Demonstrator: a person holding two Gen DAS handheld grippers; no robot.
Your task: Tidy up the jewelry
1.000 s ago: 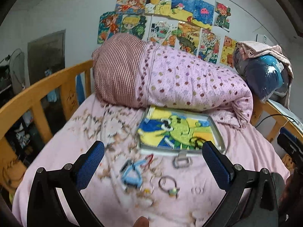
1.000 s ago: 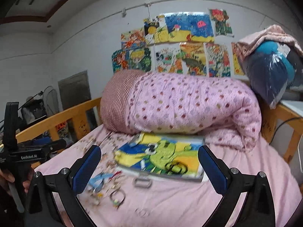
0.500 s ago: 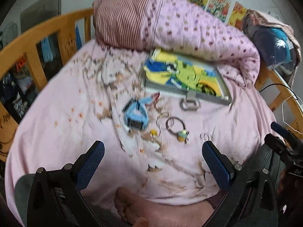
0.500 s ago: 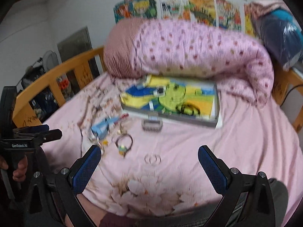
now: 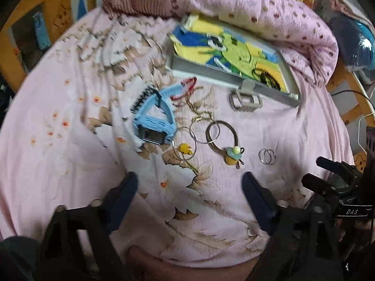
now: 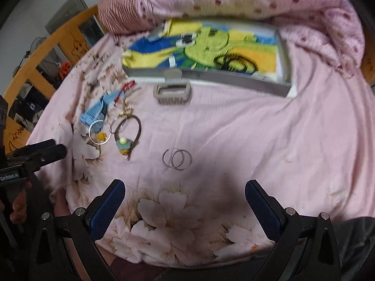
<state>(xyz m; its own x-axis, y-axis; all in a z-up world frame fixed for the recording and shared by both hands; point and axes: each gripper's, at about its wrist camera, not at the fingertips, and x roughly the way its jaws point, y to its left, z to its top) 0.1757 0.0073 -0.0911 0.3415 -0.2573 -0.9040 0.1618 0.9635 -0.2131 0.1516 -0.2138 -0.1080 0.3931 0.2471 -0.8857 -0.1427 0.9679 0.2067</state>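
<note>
Both claws hang spread wide and empty over a pink floral bedsheet (image 6: 234, 128). Just ahead of the right claw (image 6: 185, 196) lies a pair of thin silver hoop rings (image 6: 177, 159). Ahead of the left claw (image 5: 189, 189) lie a light blue plastic watch (image 5: 155, 123) and a brown bangle with a teal-and-yellow charm (image 5: 225, 140). Beyond them sits a flat grey case with a cartoon lid (image 5: 234, 53).

Both grippers share one build: the left gripper (image 5: 188, 196) and right gripper (image 6: 185, 201) have black plastic frames, silver screws and blue textured fingertips (image 6: 106, 207); white lettering marks each body.
</note>
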